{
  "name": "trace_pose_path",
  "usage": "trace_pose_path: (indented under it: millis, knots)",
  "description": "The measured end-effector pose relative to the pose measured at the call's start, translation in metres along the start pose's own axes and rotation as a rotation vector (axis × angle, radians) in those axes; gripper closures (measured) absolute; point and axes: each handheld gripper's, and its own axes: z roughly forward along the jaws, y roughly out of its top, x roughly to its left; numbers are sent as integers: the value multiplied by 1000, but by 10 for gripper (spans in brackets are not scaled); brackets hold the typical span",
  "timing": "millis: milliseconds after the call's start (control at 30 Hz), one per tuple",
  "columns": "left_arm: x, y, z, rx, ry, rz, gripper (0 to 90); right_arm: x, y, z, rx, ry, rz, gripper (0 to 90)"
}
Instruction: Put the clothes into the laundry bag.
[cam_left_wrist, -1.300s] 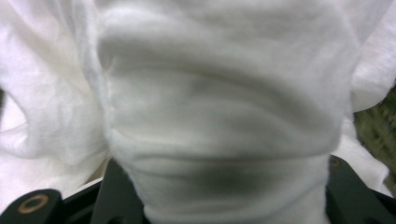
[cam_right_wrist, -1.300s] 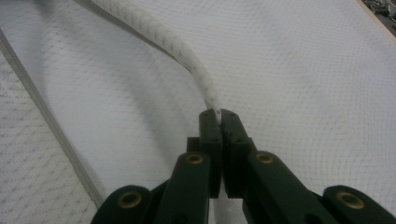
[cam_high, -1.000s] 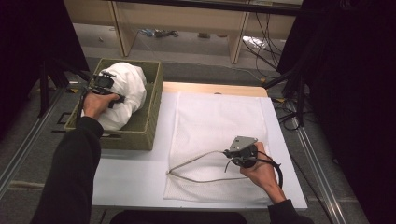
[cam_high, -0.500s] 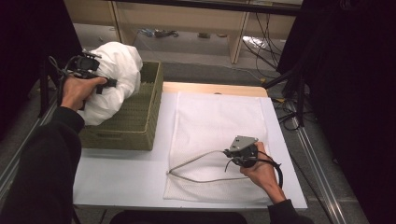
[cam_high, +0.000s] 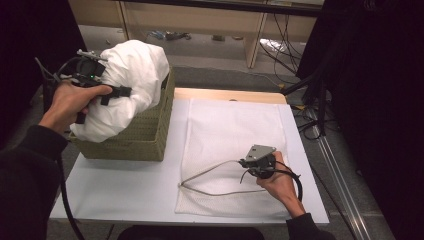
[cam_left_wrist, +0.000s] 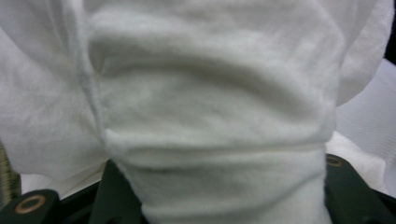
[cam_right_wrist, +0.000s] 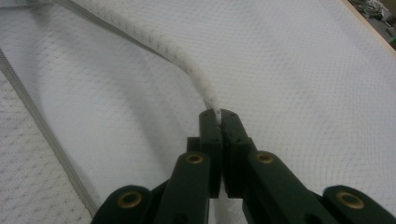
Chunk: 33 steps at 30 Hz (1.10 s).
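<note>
- Overhead, a white-topped table (cam_high: 125, 185) is seen, with a person's forearms entering from the bottom edge.
- On the left, a bulky white cloth bundle (cam_high: 127, 85) is held up by the left gripper (cam_high: 117, 92), above and partly in front of a woven olive-green basket (cam_high: 145, 137) that stands on the table's left part.
- Along the left gripper's own jaws, the bundle (cam_left_wrist: 201, 116) is seen clamped between them: a thick fold of soft white fabric is pressed in on both sides, so this gripper is grasping the bundle.
- The left hand (cam_high: 70, 102) is wrapped around the gripper's body, with its cable trailing down past the dark sleeve.
- To the right of the basket, a white mesh laundry bag (cam_high: 235, 130) is spread flat on the table.
- At the bag's lower right, the right gripper (cam_high: 245, 162) is rested low over it, held by the right hand (cam_high: 280, 182).
- Along the right gripper's jaws, they are seen clenched tight on the rim of the bag's opening (cam_right_wrist: 196, 77), which is lifted as a curved ridge above the flat mesh.
- The two grippers are well apart.
</note>
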Motion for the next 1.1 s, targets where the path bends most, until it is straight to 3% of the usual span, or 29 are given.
trace_pose_path:
  millis: [100, 133, 167, 200, 233, 300, 333, 367, 433, 500, 533, 600, 700, 733, 833, 933, 967, 1000, 1033, 1067, 1100]
  knots:
    - [-11, -6, -4, -18, -32, 11, 488, 0, 0, 1, 3, 3, -3, 900]
    - [-25, -10, -7, -19, -67, 37, 488, 0, 0, 1, 3, 3, -2, 899]
    - [-25, -10, -7, -19, -67, 37, 488, 0, 0, 1, 3, 3, -2, 899]
    - [-41, -15, -11, -19, -93, 75, 488, -3, 0, 3, -14, 4, -27, 900]
    - [-49, -18, -13, -21, -109, 88, 488, -2, 0, 2, -3, 2, 6, 900]
    - [-63, -24, -17, -31, -157, 92, 488, -6, 0, 3, -13, 4, -17, 899]
    - [-69, -28, -19, -40, -181, 96, 488, -5, -1, 2, -6, 2, 20, 899]
    - [-79, -32, -20, -46, -214, 71, 488, -8, 0, 3, -15, 6, -10, 899]
    - [-91, -40, -22, -63, -248, 106, 487, -10, 0, 2, -22, 8, 3, 899]
    - [-105, -50, -23, -64, -286, 110, 487, -11, 0, 2, -29, 3, 38, 899]
    - [-105, -50, -23, -64, -286, 110, 486, -11, 0, 2, -29, 3, 38, 899]
    - [-126, -68, -24, -59, -338, 130, 486, -15, 3, 1, -37, 8, 42, 899]
    - [-144, -86, -21, -35, -371, 150, 485, -19, 7, -2, -58, 1, 63, 900]
    - [-151, -92, -19, -28, -371, 161, 485, -21, 8, -2, -63, 3, 45, 899]
    - [-169, -110, -14, 16, -385, 221, 483, -26, 8, -1, -87, 14, 59, 900]
    - [-180, -124, -6, 38, -427, 219, 480, -27, 9, -3, -91, 23, 70, 899]
    - [-184, -128, -3, 43, -439, 219, 479, -28, 11, -4, -100, 3, 34, 899]
    - [-188, -131, -1, 54, -441, 227, 479, -27, 12, -5, -98, 17, 56, 900]
    - [-191, -134, 2, 63, -448, 234, 478, -29, 13, -6, -108, 1, 35, 899]
    - [-191, -134, 2, 63, -448, 234, 478, -27, 14, -7, -97, 19, 76, 900]
    - [-195, -137, 5, 69, -457, 245, 478, -27, 14, -7, -97, 19, 76, 900]
